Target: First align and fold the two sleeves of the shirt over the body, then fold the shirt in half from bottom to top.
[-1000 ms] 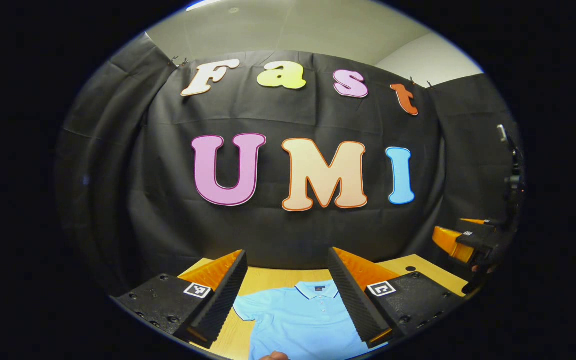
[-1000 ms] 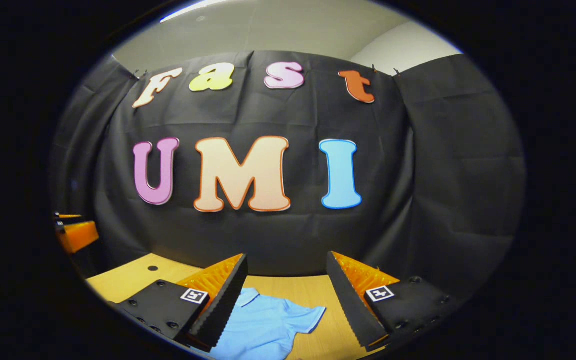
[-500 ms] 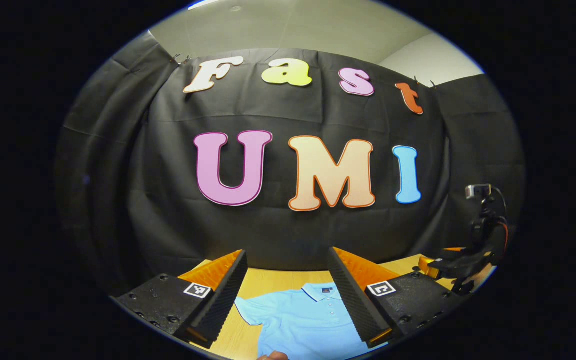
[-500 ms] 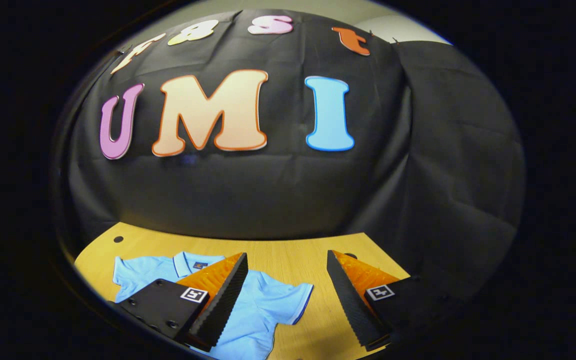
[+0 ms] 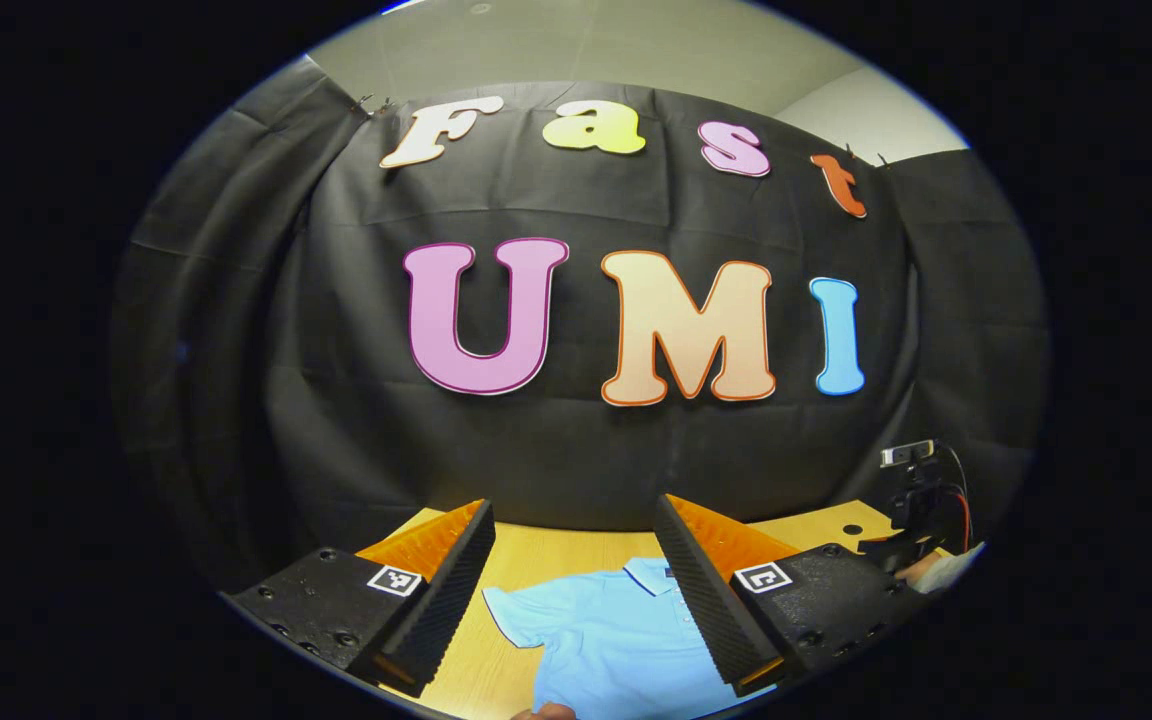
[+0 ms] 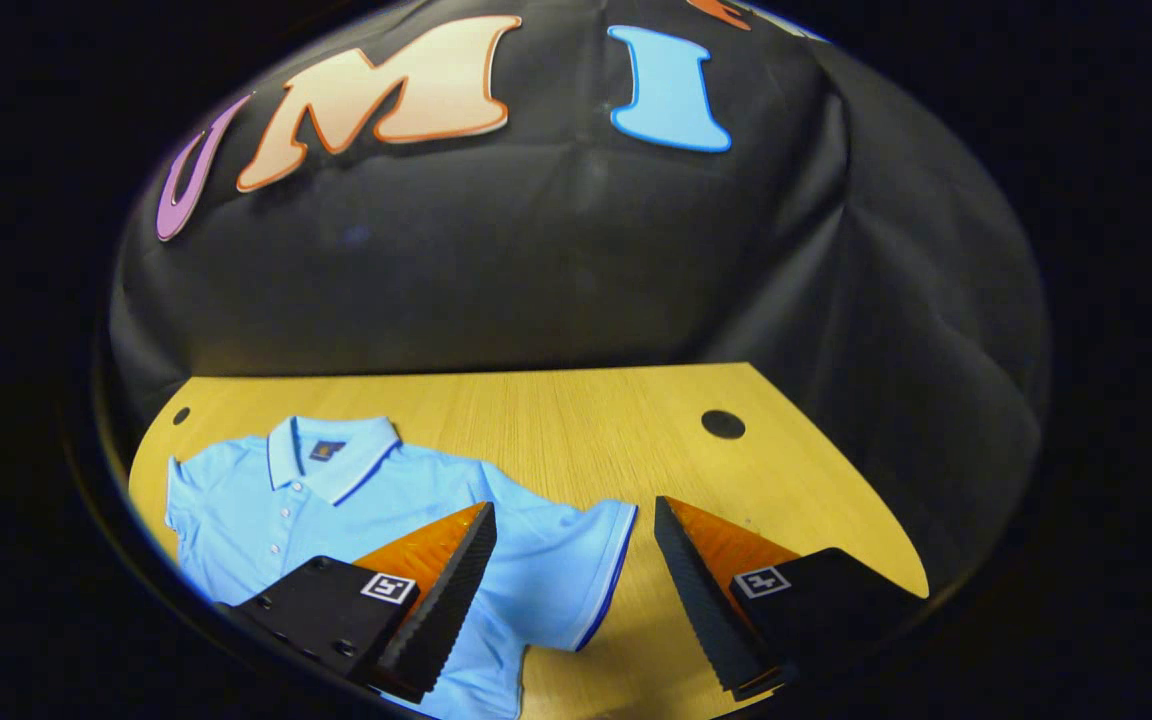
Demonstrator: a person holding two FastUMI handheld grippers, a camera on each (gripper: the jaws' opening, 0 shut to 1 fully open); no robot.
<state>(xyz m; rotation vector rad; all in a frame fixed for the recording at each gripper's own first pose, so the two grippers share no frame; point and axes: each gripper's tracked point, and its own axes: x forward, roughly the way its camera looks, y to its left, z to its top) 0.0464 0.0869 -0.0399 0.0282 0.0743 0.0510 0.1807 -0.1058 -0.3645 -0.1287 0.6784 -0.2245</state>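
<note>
- Light blue polo shirt (image 6: 336,500) lying flat and face up on the wooden table (image 6: 556,420), collar toward the black cloth wall, button placket visible below the collar.
- Both short sleeves spread out to the sides, neither folded over the body; bottom hem out of sight below the edge of the view.
- Right tool (image 6: 572,510) held above the table, tilted down toward it, fingers wide apart and gripping nothing.
- In the right gripper view, one finger over the shirt's chest, the other over bare wood just beside the sleeve (image 6: 586,570) with its dark-trimmed cuff; contact with the fabric impossible to tell.
- Round dark hole (image 6: 723,424) in the table well apart from the shirt, a second smaller one near the far corner by the other sleeve.
- Left tool (image 5: 573,510) held more level, facing the wall, fingers likewise wide apart and empty.
- In the left gripper view, shirt (image 5: 616,640) seen between and below the fingers, collar and one sleeve visible, clearly farther off than the fingertips.
- At the right edge of that view, the other tool with a small camera and cable on top, and part of the hand holding it.
</note>
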